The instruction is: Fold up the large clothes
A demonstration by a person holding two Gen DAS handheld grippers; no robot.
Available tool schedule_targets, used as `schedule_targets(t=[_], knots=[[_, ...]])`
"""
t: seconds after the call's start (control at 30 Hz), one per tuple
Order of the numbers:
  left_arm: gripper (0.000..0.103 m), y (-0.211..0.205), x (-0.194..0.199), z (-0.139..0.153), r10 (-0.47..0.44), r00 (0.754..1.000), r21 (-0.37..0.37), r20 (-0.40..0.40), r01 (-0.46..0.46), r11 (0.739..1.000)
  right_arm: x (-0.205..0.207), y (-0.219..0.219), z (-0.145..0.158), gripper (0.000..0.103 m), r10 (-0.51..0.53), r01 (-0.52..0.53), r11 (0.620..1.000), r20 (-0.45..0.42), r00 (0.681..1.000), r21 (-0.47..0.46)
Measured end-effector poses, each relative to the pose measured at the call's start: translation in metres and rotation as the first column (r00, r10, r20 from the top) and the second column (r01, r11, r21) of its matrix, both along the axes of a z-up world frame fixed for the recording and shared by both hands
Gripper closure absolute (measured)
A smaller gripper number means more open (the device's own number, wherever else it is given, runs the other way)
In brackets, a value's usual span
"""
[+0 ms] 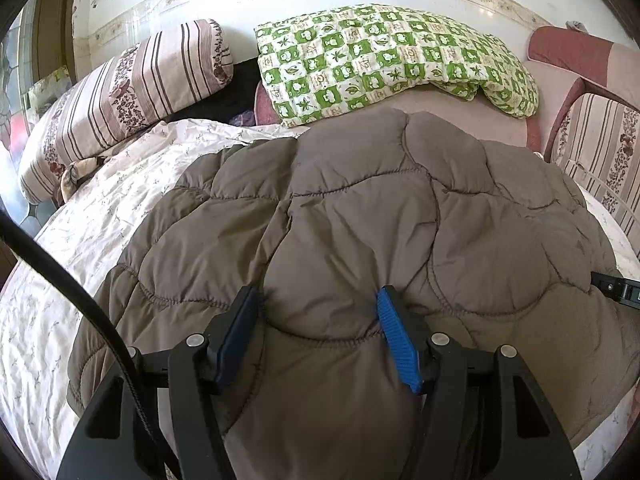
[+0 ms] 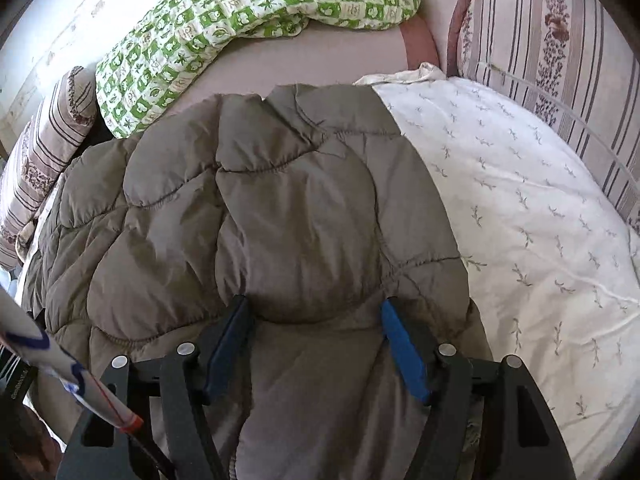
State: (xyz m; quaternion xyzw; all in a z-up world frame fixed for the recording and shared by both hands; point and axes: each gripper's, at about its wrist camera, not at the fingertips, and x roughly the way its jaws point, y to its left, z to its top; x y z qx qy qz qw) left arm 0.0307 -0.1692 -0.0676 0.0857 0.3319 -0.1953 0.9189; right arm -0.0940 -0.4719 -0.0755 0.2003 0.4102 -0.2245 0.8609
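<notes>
Blue ribbed pads (image 1: 394,336) on the left gripper (image 1: 316,300) stand spread with a fat bulge of the brown quilted coat (image 1: 360,208) swelling up between them; whether they truly pinch the padding or only straddle it I cannot tell; the right gripper (image 2: 316,312) shows the same picture, its blue fingers (image 2: 400,348) spread either side of a puffed panel near the coat's right-hand edge, with no certain bite on the cloth; outward from both, the coat lies spread across the middle of the bed, on the white sprigged quilt (image 2: 520,200), its far edge reaching toward the bed's far side where the green-and-white checked quilt (image 1: 380,56) lies bundled; a striped pillow (image 1: 120,96) sits at the bed's far left corner and a striped cushioned headboard (image 2: 560,40) runs along its right edge; the white quilt is bare to the right of the coat and to its left; judged from this, the step in hand is taking hold of the near portion to make a fold; to do it well, each gripper should sink past the slippery puff and close on a stitched seam or the hem, both hands level, then lift together and carry the near edge evenly toward the far edge so the padding does not slide or bunch.
</notes>
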Motion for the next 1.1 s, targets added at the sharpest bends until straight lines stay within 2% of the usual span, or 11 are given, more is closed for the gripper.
schedule_targets(t=[0.13,0.27,0.47,0.7,0.83,1.1], knots=[[0.041,0.0,0.0,0.001,0.003,1.0,-0.008,-0.006,-0.003,1.0,-0.004,0.017,0.021,0.031,0.01,-0.006,0.997,0.051,0.999,-0.076],[0.041,0.006,0.001,0.007,0.008,1.0,-0.034,-0.016,-0.009,0.999,-0.001,0.046,0.039,0.031,0.1,-0.085,0.988,0.121,0.988,-0.128],[0.041,0.026,0.003,0.019,0.051,0.998,-0.072,-0.03,-0.053,0.996,0.012,0.075,0.032,0.031,0.193,-0.181,0.977,0.107,0.975,-0.111],[0.041,0.04,0.007,0.009,0.073,0.995,-0.043,-0.067,-0.076,0.996,0.015,0.101,0.027,0.031,0.246,-0.232,0.962,0.089,0.965,-0.143],[0.041,0.039,0.004,0.006,0.065,0.996,-0.023,-0.057,-0.066,0.998,0.021,0.108,0.017,0.031,0.249,-0.238,0.957,0.047,0.967,-0.165],[0.038,0.037,0.005,0.001,0.071,0.996,-0.01,-0.06,-0.072,0.997,0.022,0.11,0.005,0.029,0.25,-0.241,0.954,0.032,0.968,-0.18]])
